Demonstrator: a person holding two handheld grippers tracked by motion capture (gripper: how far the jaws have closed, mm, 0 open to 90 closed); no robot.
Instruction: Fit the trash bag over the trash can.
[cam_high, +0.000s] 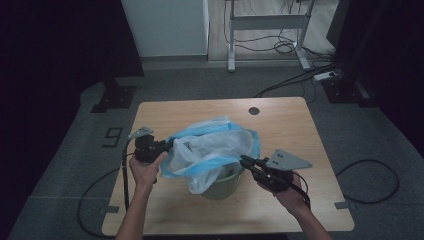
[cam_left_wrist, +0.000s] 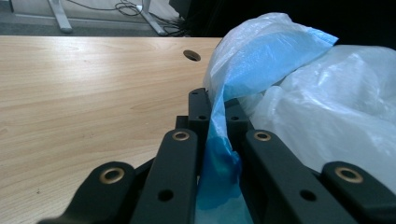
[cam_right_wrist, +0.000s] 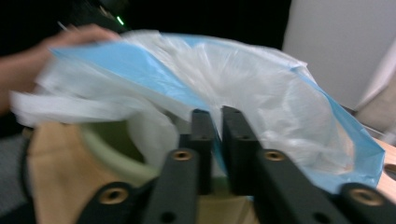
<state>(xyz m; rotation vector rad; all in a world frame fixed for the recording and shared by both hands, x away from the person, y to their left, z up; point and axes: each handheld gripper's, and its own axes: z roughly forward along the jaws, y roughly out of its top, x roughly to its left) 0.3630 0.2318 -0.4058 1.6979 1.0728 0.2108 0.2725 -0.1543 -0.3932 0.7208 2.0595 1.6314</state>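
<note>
A thin blue and white plastic bag (cam_high: 215, 145) lies bunched over a small pale green bin (cam_high: 222, 185) at the middle of the wooden table (cam_high: 280, 125). My left gripper (cam_high: 167, 145) is at the bag's left side, shut on a blue strip of its edge. In the left gripper view that strip of the bag (cam_left_wrist: 219, 158) runs pinched between the jaws of my left gripper (cam_left_wrist: 217, 100). My right gripper (cam_high: 245, 161) is at the bag's right side. In the right gripper view my right gripper (cam_right_wrist: 217, 116) is shut on the bag's (cam_right_wrist: 261, 93) blue rim above the bin (cam_right_wrist: 112, 144).
A round cable hole (cam_high: 254, 110) sits near the table's far edge. Cables (cam_high: 370, 180) trail on the carpet at the right and behind. A desk frame (cam_high: 267, 30) and a black stand base (cam_high: 114, 97) stand beyond the table.
</note>
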